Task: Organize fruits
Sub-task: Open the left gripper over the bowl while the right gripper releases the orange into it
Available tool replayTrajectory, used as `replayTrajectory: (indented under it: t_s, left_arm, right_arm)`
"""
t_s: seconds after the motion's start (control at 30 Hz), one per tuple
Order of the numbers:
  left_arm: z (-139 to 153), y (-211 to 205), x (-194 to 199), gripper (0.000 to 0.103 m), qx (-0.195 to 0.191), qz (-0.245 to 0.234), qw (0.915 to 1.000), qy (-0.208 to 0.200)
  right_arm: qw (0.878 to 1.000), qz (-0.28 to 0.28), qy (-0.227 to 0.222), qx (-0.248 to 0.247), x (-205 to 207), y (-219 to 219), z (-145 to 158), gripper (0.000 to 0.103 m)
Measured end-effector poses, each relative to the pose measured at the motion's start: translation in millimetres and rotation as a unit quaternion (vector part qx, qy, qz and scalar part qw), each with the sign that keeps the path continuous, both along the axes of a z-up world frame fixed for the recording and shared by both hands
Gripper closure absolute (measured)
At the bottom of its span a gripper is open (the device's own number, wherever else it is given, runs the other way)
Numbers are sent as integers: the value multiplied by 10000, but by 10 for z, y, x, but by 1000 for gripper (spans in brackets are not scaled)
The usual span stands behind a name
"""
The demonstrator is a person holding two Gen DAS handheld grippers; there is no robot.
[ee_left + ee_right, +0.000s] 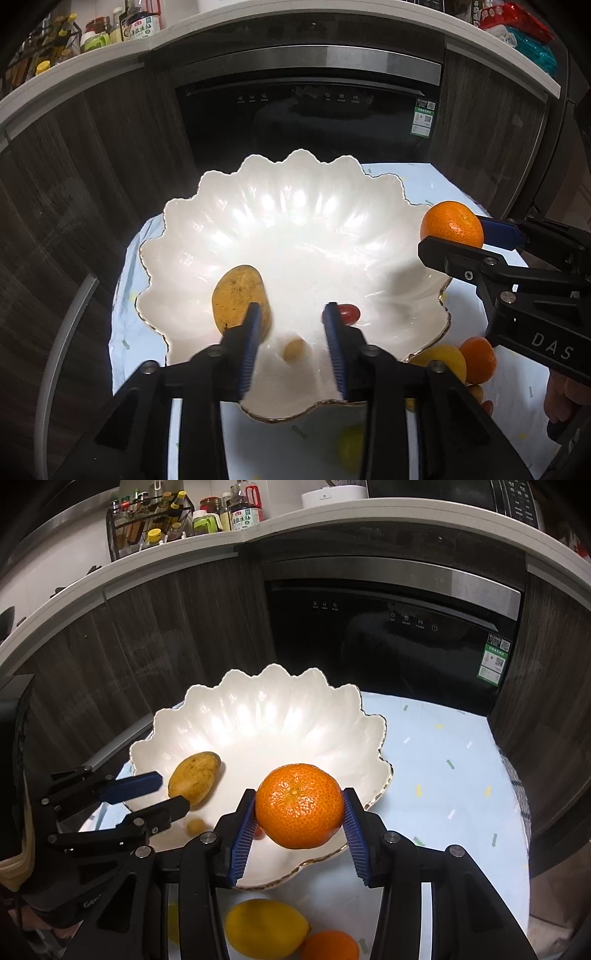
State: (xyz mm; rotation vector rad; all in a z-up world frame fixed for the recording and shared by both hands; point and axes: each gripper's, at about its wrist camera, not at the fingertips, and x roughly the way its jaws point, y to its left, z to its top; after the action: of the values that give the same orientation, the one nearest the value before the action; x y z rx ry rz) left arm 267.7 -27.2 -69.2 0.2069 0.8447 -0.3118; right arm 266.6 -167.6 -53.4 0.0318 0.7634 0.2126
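Right gripper (300,808): jaws clamped on the mandarin (298,805), raised above the near right rim of the bowl (258,716).
Left gripper (293,314): jaws wide, empty, over the bowl floor.
Key relation: bowl hollow lies ahead-left of the mandarin.
In bowl: mango (194,777).

We see only part of the red fruit (349,314) in the left wrist view; the left tool's blue finger (334,332) covers its side. Low in the frame, a yellow fruit (351,446) is blurry. In the right wrist view, the bottom edge cuts off a second orange (328,946).
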Motion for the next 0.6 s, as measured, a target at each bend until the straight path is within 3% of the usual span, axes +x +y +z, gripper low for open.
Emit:
replayTrajectory:
  t_s: [0.1, 0.17, 0.43, 0.6]
  left_arm:
    - [-8, 16, -2, 57, -13, 40, 10000, 30]
    - [-4, 30, -8, 51, -1, 73, 10000, 1]
    - [77, 57, -66, 33, 92, 172, 9996, -189]
    - [131, 71, -111, 31, 108, 196, 9995, -244]
  right_arm:
    - [10000, -42, 23, 47, 7, -18, -10, 47]
    - [9999, -119, -83, 11, -13, -23, 22, 31]
    - [9996, -174, -207, -7, -52, -14, 92, 30]
    - [9994, -218, -271, 0, -112, -11, 150, 30]
